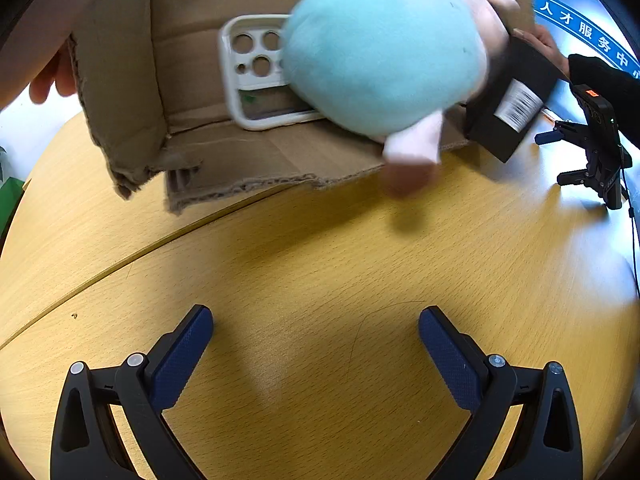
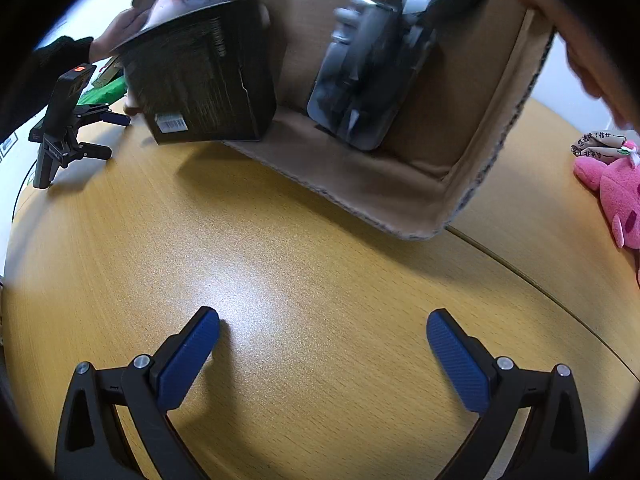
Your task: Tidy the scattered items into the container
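With my left tool and right tool both spread empty over the tabletop, the soft, light blue plush toy tumbling from the tipped cardboard box should squeeze easily mid-body.

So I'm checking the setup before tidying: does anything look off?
Yes. The cardboard box is tipped toward the cameras by bare hands, and a blue plush toy and black carton are tumbling out. Its front edge looks torn and ragged.
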Demonstrator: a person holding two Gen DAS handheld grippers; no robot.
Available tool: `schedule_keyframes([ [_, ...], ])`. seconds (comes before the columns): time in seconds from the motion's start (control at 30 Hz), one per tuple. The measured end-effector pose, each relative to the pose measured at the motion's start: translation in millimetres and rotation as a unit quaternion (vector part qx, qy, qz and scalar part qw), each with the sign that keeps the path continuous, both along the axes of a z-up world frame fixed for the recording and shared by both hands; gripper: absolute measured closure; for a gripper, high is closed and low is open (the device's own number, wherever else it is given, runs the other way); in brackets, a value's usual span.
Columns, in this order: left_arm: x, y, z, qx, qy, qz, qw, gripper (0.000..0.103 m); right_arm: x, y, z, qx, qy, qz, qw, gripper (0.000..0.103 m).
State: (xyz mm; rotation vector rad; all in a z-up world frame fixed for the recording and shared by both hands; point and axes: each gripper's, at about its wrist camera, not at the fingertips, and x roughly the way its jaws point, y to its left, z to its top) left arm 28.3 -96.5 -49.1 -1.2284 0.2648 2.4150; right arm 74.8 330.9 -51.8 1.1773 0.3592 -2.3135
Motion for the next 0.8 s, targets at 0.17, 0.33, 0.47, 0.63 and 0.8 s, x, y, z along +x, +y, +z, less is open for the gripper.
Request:
schedule_keyframes([
  [0.17,1.9,-0.5,-0.1,0.0,0.0,0.0,1.0,0.0,-1.4,-0.1,0.2,0.0,0.0,0.0,1.0,0.0],
  [0.33,2.3,-0.4,-0.8,0.0,0.0,-0.001,1.0,0.0,-0.5,2.2,1.2,0.0,0.0,0.0,1.0,0.0],
  [0.47,2.5,-0.3,-1.4,0.001,0.0,-0.002,1.0,0.0,-0.1,4.5,2.2,-0.001,0.0,0.0,1.0,0.0],
  [0.63,2.0,-0.2,-2.5,0.001,0.0,-0.002,1.0,0.0,0.1,8.3,3.0,-0.001,0.0,-0.001,1.0,0.0],
  [0.8,1.1,-0.4,-3.9,0.001,0.0,-0.003,1.0,0.0,-0.2,12.8,3.5,-0.001,0.0,-0.001,1.0,0.0],
])
